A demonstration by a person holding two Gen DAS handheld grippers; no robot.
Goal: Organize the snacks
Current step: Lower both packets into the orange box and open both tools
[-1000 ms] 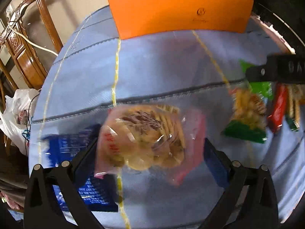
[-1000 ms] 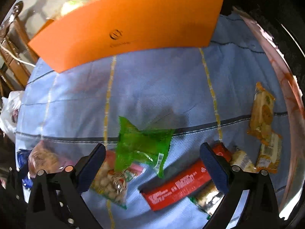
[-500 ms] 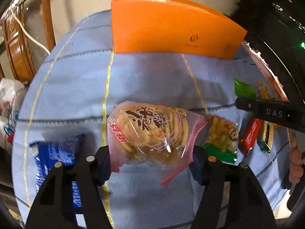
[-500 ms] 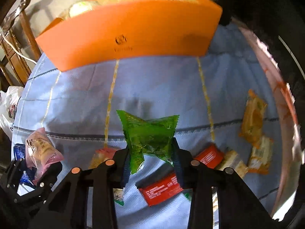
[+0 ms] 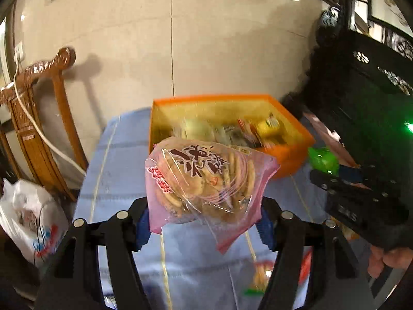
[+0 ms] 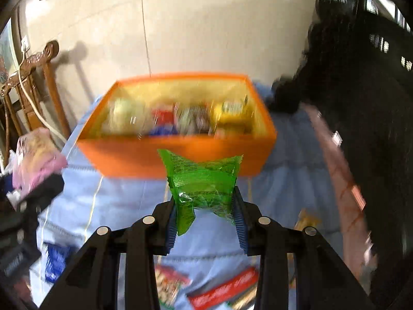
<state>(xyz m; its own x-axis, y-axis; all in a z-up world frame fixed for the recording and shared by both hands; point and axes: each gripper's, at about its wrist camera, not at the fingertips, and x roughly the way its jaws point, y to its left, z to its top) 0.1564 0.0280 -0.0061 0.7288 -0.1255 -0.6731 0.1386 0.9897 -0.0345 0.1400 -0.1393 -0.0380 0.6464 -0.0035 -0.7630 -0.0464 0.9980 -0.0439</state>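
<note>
My left gripper (image 5: 204, 226) is shut on a pink bag of round crackers (image 5: 206, 178), held up in the air above the blue tablecloth (image 5: 116, 160). My right gripper (image 6: 205, 222) is shut on a crumpled green snack packet (image 6: 204, 180), also lifted off the table. Behind both stands an open orange box (image 6: 180, 155) with several snacks inside, blurred. In the left wrist view the orange box (image 5: 291, 155) is just behind the cracker bag, and the right gripper with the green packet (image 5: 322, 160) shows at the right. The pink bag (image 6: 36, 155) shows at the left of the right wrist view.
Loose snacks lie on the cloth below: a red bar (image 6: 227, 289), a blue packet (image 6: 55, 261), a nut pack (image 6: 167, 284), a yellow pack (image 6: 307, 222). A carved wooden chair (image 5: 44, 118) and white plastic bag (image 5: 28, 219) stand left; dark furniture (image 5: 366, 90) stands right.
Both grippers closed on their packets, the left on the cracker bag and the right on the green one, then lifted them off the cloth. The views tilted up, showing the box's inside.
</note>
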